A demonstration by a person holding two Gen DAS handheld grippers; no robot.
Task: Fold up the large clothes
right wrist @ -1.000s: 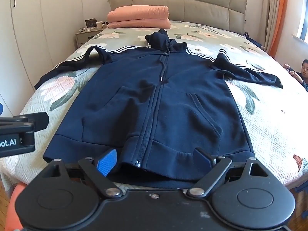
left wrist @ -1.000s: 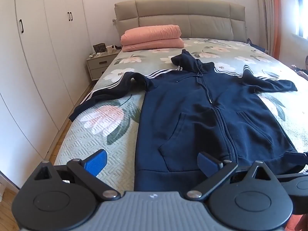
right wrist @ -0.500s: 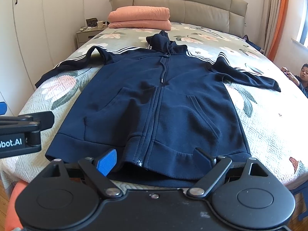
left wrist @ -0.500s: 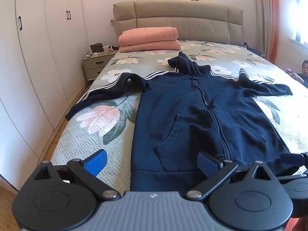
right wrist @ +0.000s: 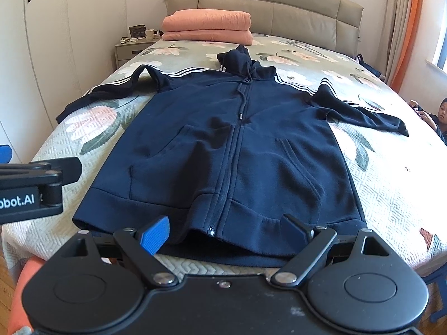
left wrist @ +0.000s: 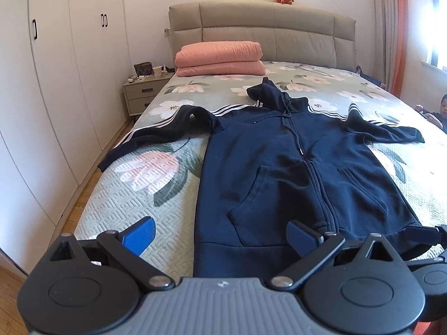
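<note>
Your big dark blue zip-up hoodie [right wrist: 223, 145] lies flat on the flowery green bed [right wrist: 391, 184] — sleeves spread out. Your left gripper [left wrist: 220, 233] and right gripper [right wrist: 223, 230] wait at its bottom edge — fingers wide apart, holding nothing.

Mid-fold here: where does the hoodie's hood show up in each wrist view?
Left wrist: the hood sits above centre, slightly right of the middle, at the top of the navy hoodie.
Right wrist: the hood lies near the middle, in the upper part.
Shared landmark: the folded pink blanket lies beyond it, toward the headboard.
</note>
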